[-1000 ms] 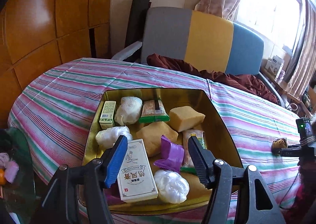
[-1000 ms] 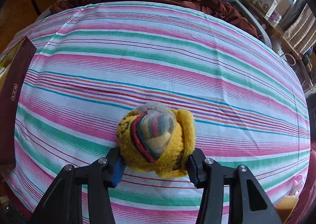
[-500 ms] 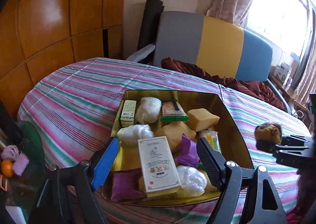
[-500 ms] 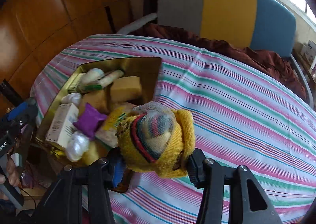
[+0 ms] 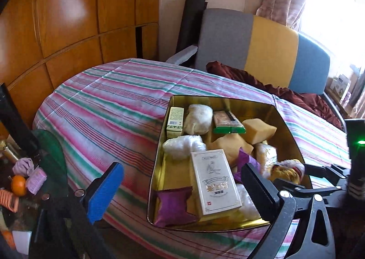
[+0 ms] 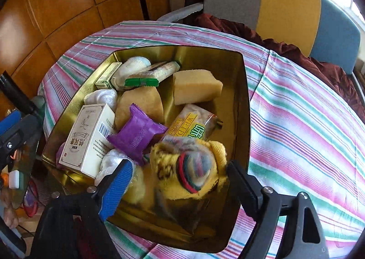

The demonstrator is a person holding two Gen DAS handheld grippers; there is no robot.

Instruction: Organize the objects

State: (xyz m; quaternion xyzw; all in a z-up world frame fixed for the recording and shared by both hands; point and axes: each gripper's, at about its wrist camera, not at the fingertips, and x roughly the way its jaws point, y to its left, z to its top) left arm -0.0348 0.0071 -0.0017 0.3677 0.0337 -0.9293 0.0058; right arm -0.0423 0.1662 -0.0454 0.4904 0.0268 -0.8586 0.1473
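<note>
The right gripper's (image 6: 178, 181) fingers are opening around the yellow knitted bundle (image 6: 191, 167), blurred, over the gold tin's (image 6: 237, 90) five o'clock corner; the left gripper's (image 5: 182, 188) fingers are opening, empty.

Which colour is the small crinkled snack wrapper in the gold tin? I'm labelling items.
Purple crinkled snack wrapper, clearest in the right wrist view.

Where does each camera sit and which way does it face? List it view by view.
Left wrist: on the left gripper, angled down at the gold tin from its near-left side; own open fingers show, right gripper at right.
Right wrist: on the right gripper, above the tin; jaws opening around the yellow knit bundle.
Shared: tin, white box, striped cloth.
</note>
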